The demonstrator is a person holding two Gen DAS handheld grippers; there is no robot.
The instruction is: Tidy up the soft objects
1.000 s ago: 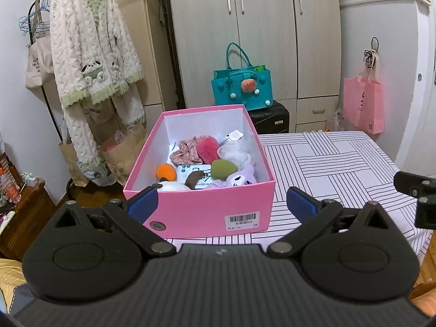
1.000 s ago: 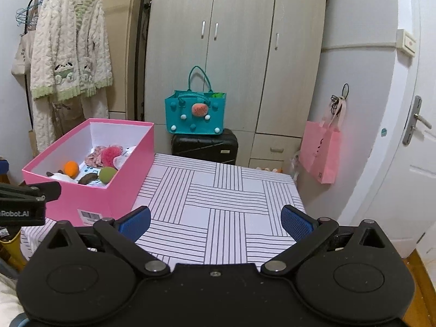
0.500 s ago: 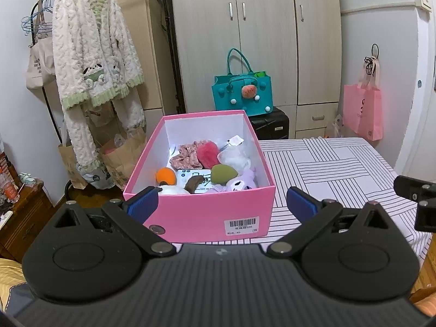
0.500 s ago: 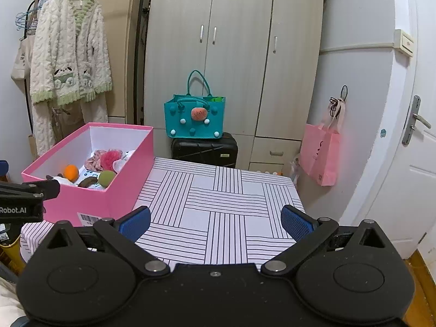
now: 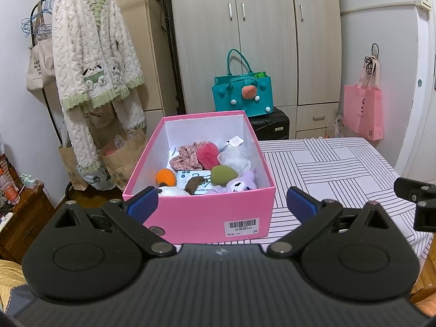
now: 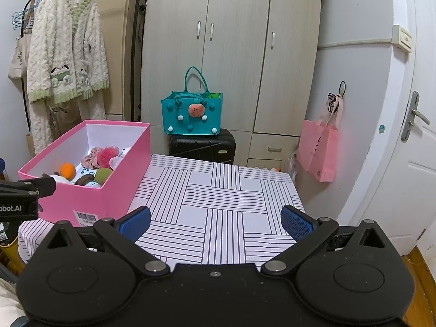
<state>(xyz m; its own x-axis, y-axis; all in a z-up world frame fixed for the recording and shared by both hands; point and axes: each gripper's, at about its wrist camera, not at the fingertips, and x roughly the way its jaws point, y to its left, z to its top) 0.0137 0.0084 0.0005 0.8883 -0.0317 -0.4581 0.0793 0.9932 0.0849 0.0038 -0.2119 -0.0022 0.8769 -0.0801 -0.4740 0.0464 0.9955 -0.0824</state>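
Note:
A pink shoebox (image 5: pixel 207 219) (image 6: pixel 117 188) stands on the left part of a striped tablecloth (image 6: pixel 218 204). Inside it lie several soft items: an orange ball (image 5: pixel 165 177) (image 6: pixel 67 170), a green sponge (image 5: pixel 223 175) (image 6: pixel 103 175), a red fluffy puff (image 5: pixel 207 154), a floral scrunchie (image 5: pixel 185 159), a brown piece (image 5: pixel 194 183) and a lilac plush (image 5: pixel 241 184). My left gripper (image 5: pixel 222 204) is open in front of the box's near wall, holding nothing. To the right, over bare cloth, my right gripper (image 6: pixel 215 219) is open and holds nothing.
Behind the table stand a wardrobe (image 5: pixel 245 41), a teal felt bag (image 5: pixel 242 95) on a black suitcase (image 6: pixel 203 147), and a pink bag (image 6: pixel 317 152) hung on the wall. A fluffy robe (image 5: pixel 92 62) hangs on a rack at left, paper bags (image 5: pixel 122 158) below it. A door (image 6: pixel 408 150) is at right.
Both grippers have drawn back and risen slightly, so the box and table sit lower and farther in view. Their jaws stay open; nothing in the box moved.

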